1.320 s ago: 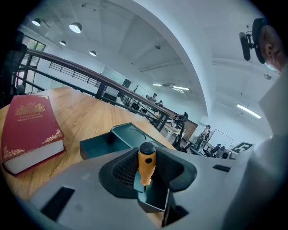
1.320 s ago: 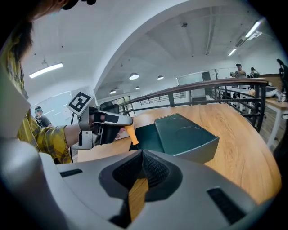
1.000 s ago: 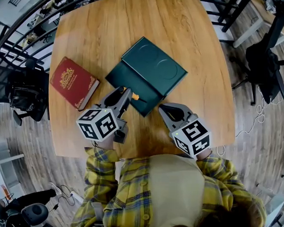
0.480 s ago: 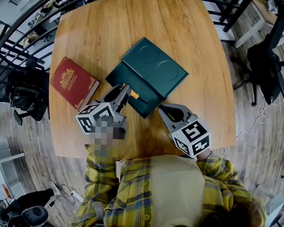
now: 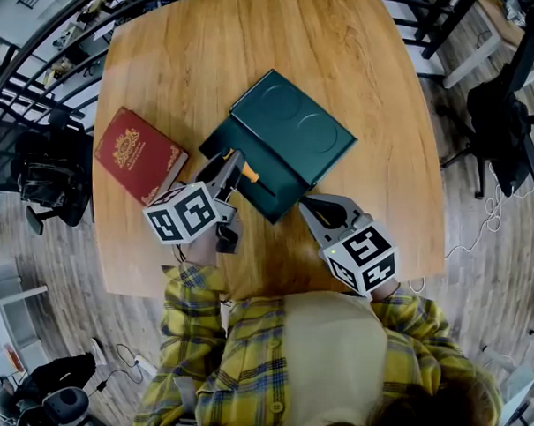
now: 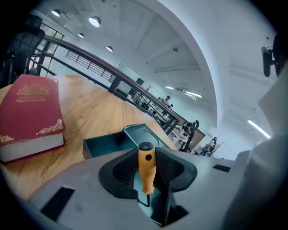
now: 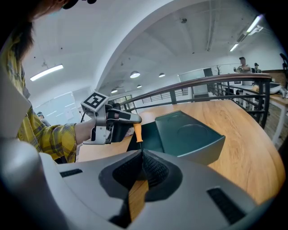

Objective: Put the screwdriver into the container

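Across a wide wooden bench (image 5: pixel 360 97): a dark green container (image 5: pixel 293 129) near the middle, hinged open, lid half flat on the far right, deeper tray half on the near left. Well apart to its left, a red hardback book (image 5: pixel 137 153) with gilt print, closed and lying flat.

Nearer the person, the left claw (image 5: pixel 232 162), reaching in over the tray's near-left edge and clamped on the orange handle of the screwdriver (image 5: pixel 249 173). In the left gripper view, handle pinched crosswise between the pads, black butt cap uppermost, dark shaft pointing down. In the right gripper view, much the same: screwdriver (image 7: pixel 137 132) hanging close to upright from the left claw (image 7: pixel 128 119), tip toward the open tray of the container (image 7: pixel 189 134). No telling whether the tip touches the tray floor.

By judgement, then: already over the tray, long axis near vertical and across the claw's line, with only lowering or tipping and a release left to do. Left hand plainly the nearer, and the only one engaged.

Right claw (image 5: pixel 310 205) just off the container's near corner, pinched together on nothing, bare bench showing beneath its pads.

Against a second back: left claw shifted forward toward the container, carrying the screwdriver slightly further over the tray. Right claw, container and book unmoved.
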Available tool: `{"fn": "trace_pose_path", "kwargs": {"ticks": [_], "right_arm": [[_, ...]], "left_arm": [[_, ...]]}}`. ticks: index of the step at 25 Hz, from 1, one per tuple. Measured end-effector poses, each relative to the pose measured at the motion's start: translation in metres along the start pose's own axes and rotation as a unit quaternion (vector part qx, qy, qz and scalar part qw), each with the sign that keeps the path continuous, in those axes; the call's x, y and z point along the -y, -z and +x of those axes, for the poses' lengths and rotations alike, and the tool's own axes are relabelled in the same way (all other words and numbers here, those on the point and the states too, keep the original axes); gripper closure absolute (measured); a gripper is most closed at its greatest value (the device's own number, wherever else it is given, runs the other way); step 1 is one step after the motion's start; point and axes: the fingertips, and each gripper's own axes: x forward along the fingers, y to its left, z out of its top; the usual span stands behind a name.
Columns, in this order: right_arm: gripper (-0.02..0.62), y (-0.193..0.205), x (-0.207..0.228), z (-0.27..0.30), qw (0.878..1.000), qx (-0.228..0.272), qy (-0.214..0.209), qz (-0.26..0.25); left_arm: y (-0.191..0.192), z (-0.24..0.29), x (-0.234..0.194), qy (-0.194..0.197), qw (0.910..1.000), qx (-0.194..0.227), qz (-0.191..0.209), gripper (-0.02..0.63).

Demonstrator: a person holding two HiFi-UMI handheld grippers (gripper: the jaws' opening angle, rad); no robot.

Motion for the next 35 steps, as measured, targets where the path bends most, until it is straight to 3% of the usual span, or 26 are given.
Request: {"fn": "trace_pose_path", "kwargs": {"ticks": [10,24,35], "right_arm": [[0.529,-0.002,0.000,0.003,1.000,-0.003,-0.008,0.006],[0.529,-0.002,0.007,0.005,1.000,-0.002,-0.005,0.012],[0.529,-0.001,0.009,0.004,1.000,-0.004,-0.005,0.013]], "left_arm": [[-0.003,0.012,-0.014,-0.022,0.9993,0.001,-0.032,0.489],[-0.006,0.025,-0.029,-0.087,0.9961,-0.010,-0.004,0.489],[-0.002,0.032,-0.029,-0.116,0.9930,-0.017,0.019,0.489]]}}
